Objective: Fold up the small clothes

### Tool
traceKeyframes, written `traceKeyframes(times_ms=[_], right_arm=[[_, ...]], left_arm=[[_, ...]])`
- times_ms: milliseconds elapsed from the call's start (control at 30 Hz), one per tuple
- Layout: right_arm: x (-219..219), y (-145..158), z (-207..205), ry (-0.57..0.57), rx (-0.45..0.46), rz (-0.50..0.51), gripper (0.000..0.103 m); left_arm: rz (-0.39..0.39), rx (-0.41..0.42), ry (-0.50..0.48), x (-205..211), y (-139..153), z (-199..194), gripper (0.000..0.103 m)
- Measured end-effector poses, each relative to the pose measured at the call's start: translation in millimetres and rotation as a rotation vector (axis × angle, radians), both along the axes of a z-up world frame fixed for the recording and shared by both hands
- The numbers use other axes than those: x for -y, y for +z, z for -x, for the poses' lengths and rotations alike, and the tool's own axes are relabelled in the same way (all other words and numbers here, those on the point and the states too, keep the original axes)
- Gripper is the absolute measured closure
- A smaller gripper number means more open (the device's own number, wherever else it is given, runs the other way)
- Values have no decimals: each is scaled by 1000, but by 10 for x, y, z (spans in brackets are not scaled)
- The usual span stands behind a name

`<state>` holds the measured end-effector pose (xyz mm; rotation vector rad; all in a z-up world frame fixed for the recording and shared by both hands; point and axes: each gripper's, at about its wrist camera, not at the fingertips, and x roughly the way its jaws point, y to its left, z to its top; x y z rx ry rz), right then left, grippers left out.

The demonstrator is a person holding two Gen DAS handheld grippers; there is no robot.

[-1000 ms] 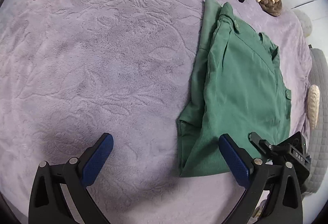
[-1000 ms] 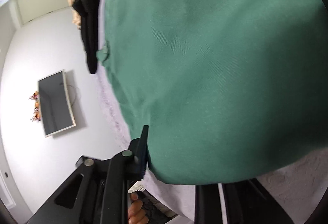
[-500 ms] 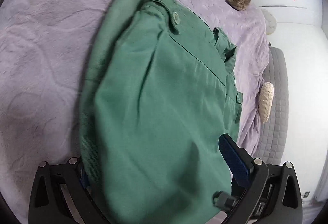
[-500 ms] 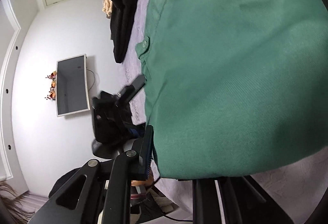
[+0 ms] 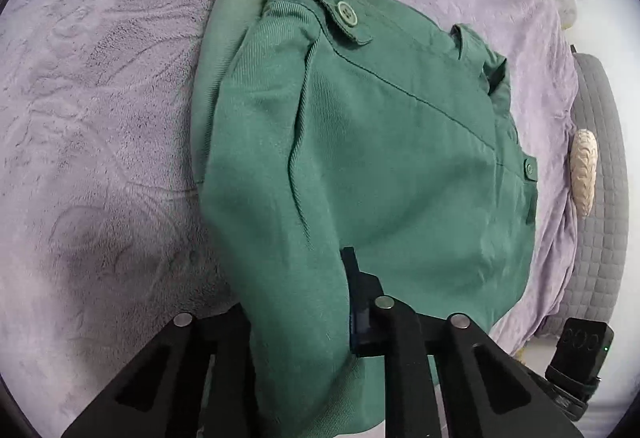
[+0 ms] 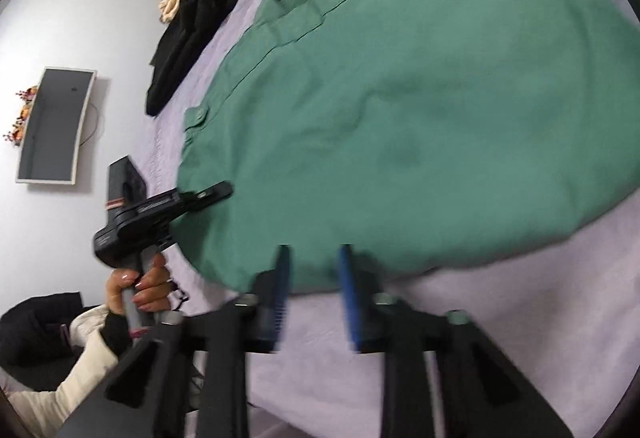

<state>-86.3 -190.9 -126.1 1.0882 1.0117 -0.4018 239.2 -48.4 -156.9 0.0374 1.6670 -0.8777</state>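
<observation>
Left claw (image 5: 304,318): jaws closing on a gathered fold of the green jacket (image 5: 380,157). Right claw (image 6: 312,294): empty, jaws drawn close, at the hem's 6 o'clock edge. Jacket folded on lilac bedspread (image 5: 100,97); black garment (image 6: 196,21) at 11 o'clock.

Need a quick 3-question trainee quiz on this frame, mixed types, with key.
1. What is between the left tongs? A black garment; B green shirt; C beige sweater.
2. True or false: the shirt lies on a purple blanket.
3. In the right wrist view, what hangs on the wall?

Key: 1 B, the jaws are closing with the shirt's edge between them. 2 true. 3 a flat screen.
</observation>
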Motion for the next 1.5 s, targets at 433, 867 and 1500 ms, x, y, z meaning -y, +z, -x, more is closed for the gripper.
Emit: traceKeyframes(times_ms=[433,867,1500], right_arm=[[391,-690,82,-10,10,-28,97],[612,-847,892,-241,245,-301,94],[820,-795,1284,-313,267,-352,85]], left_arm=[[244,112,-41,998,1151,603,87],[150,249,-475,2927,912,2213,87],[163,451,-473,3054,1075,2669,12]])
